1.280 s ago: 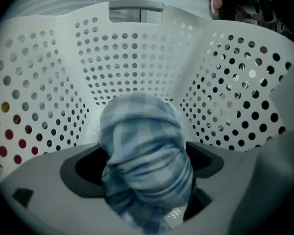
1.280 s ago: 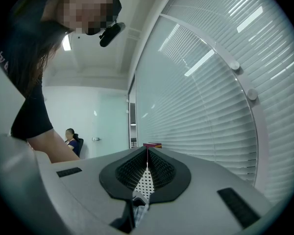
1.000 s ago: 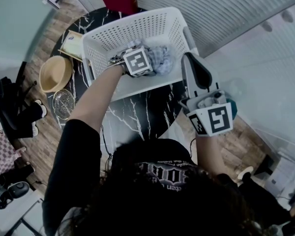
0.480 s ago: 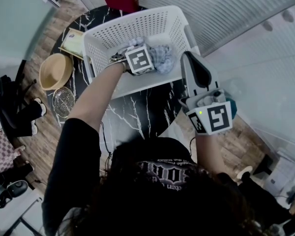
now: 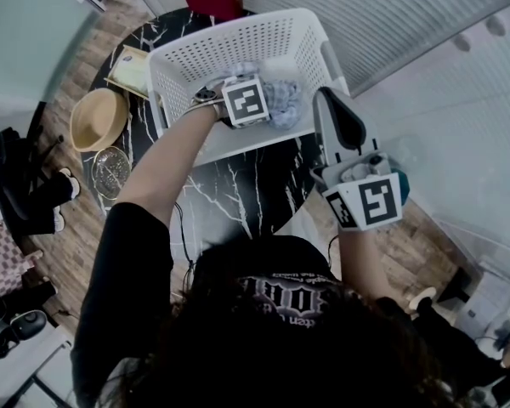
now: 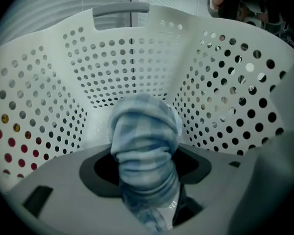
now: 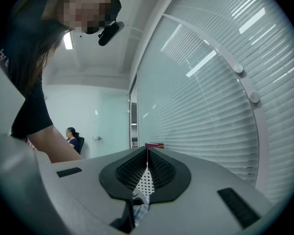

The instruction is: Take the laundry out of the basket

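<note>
A white perforated laundry basket [image 5: 238, 36] stands on the round black marble table [image 5: 238, 194]. Inside it lies a blue checked cloth [image 5: 282, 100]. My left gripper [image 5: 257, 102] points steeply down into the basket. In the left gripper view its jaws have just been closing, and the cloth [image 6: 144, 131] stands bunched and pinched between them, with the basket wall [image 6: 132, 58] behind. My right gripper [image 5: 327, 102] hovers just outside the basket's right side, roughly level. Its jaws [image 7: 147, 153] are shut with nothing in them.
A straw hat [image 5: 93, 119], a shiny round bowl [image 5: 110, 170] and a flat yellowish book [image 5: 132, 70] lie at the table's left edge. A glass wall with blinds [image 7: 210, 106] runs along the right. A person sits far off [image 7: 72, 137].
The left gripper has shifted slightly within the basket and covers more of the cloth. The right gripper has stayed where it was.
</note>
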`<state>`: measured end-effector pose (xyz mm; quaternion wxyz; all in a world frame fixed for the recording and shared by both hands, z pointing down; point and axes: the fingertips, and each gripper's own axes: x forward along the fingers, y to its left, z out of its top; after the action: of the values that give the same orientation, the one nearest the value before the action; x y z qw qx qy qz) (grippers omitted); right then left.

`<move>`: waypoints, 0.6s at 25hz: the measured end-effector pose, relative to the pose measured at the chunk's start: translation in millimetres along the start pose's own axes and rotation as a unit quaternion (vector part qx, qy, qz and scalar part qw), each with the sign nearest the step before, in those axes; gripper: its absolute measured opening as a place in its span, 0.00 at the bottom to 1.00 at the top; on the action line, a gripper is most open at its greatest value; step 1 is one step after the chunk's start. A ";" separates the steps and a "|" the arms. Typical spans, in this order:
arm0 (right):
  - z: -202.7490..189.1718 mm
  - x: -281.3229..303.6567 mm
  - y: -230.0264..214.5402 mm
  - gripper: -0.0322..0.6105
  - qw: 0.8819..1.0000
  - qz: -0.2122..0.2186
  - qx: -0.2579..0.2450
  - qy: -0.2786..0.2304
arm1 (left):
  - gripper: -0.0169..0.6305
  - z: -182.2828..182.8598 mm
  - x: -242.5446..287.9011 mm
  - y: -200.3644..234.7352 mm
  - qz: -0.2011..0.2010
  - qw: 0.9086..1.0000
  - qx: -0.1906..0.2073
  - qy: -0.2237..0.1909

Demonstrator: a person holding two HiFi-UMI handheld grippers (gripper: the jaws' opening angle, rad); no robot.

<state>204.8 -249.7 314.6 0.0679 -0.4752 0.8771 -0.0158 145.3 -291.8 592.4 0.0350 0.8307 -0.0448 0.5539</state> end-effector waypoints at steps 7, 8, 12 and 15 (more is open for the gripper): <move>2.0 0.3 6.6 0.09 1.000 0.002 -0.005 -0.001 | 0.47 -3.2 -15.1 -3.0 0.000 1.000 -0.009 0.010; 2.7 0.6 7.8 0.09 1.000 0.003 -0.006 -0.002 | 0.47 -2.1 -18.5 -2.5 0.002 1.000 -0.012 0.007; 5.5 1.8 13.7 0.09 1.000 0.005 -0.010 -0.003 | 0.47 1.5 -36.1 1.8 0.015 0.999 -0.031 -0.004; 7.6 3.1 17.2 0.09 1.000 0.006 -0.012 -0.004 | 0.47 9.4 -50.3 1.6 0.018 0.999 -0.039 -0.025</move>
<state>189.8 -242.6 305.2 0.0653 -0.4711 0.8797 -0.0028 134.5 -292.6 542.4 0.0568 0.8413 -0.0821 0.5313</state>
